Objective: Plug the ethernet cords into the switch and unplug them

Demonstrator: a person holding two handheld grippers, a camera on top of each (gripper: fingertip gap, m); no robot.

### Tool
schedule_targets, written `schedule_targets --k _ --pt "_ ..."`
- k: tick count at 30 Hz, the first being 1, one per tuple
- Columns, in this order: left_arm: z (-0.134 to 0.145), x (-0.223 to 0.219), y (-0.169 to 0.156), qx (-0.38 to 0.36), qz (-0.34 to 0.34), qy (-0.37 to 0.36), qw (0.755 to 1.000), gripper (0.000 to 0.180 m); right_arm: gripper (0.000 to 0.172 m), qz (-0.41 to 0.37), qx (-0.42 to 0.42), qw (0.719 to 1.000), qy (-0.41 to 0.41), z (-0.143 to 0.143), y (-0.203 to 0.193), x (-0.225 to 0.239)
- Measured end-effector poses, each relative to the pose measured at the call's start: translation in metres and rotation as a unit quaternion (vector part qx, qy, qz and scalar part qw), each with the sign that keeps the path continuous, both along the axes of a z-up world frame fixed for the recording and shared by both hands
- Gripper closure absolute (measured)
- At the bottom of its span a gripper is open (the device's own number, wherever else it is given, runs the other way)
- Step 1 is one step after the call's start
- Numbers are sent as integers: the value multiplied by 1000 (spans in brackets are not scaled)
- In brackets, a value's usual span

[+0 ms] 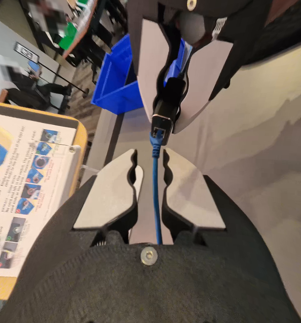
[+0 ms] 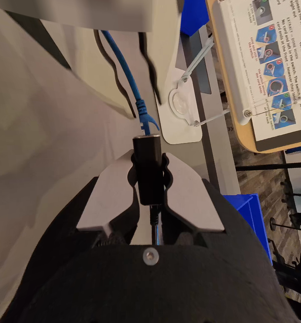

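The left gripper point(image 1: 150, 153) is standing with its jaws parted, a blue ethernet cord point(image 1: 155, 192) running lengthwise between them with a gap on each side, so nothing is gripped. Straight ahead, the cord's plug point(image 1: 157, 138) is sitting in the port of a small black switch point(image 2: 148, 167), which the right gripper point(image 2: 148, 155) is clenching from the opposite direction. Cord, plug and switch are lying along one line, so any pull looks likely to run along it. A blue bin point(image 1: 116, 82) is sitting beyond, above the pale surface point(image 1: 251, 139).
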State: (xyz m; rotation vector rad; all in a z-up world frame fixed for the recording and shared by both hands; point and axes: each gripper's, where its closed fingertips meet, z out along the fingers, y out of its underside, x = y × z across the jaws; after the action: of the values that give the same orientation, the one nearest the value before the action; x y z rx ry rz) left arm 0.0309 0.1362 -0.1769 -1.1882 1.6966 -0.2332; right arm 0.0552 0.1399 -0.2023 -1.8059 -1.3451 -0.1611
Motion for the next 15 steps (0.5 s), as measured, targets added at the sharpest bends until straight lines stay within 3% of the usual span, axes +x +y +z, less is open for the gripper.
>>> schedule_targets --k 2,6,9,12,15 --pt "20 -10 2 34 2 -10 999 143 145 -8 1 1000 -4 -1 4 9" --pt "53 -30 -13 71 -10 -32 997 142 145 -21 13 1000 -5 0 12 23" --pt "47 -34 -12 107 -22 -1 994 142 145 -13 27 1000 -4 2 14 22" --pt "44 -27 -4 146 -73 24 986 144 146 5 61 997 -42 6 13 14" --pt "50 -19 -3 149 -118 21 982 141 145 6 83 996 -27 16 12 6"
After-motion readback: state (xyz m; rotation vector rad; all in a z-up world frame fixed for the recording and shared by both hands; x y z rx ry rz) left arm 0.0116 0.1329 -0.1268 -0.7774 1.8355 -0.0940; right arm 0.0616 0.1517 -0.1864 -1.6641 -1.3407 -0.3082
